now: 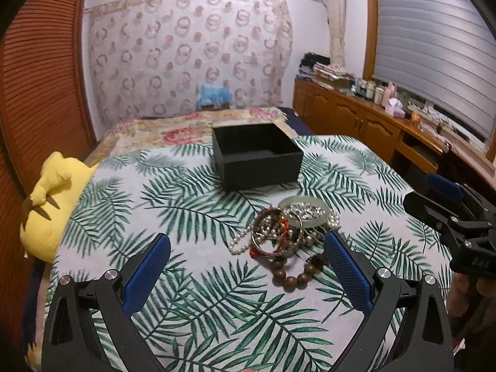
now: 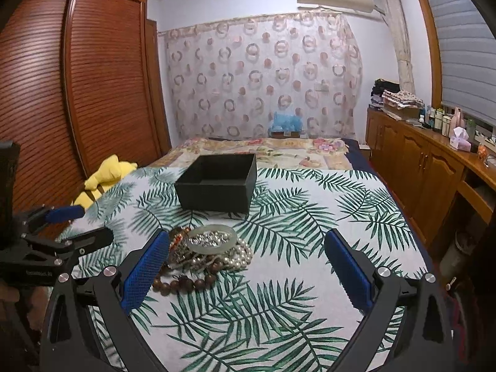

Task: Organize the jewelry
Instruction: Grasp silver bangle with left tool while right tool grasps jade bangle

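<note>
Nearest to us, at the bottom of the left wrist view, our left gripper has its blue fingers spread wide and holds nothing. In the right wrist view our right gripper is spread the same way, also empty.

Just beyond, on the leaf-print cloth, lies the jewelry pile: a wooden bead bracelet closest to us, metal bangles and a pearl strand tangled behind it, and a pale green bangle on top. In the left view the pile sits right of centre, touching the inner edge of the right finger. In the right view it sits left of centre beside the left finger. So the pile lies between our two grippers, and we judge both about equally near.

Farther up the frame, straight beyond the pile, stands the open black box, apparently empty.
</note>
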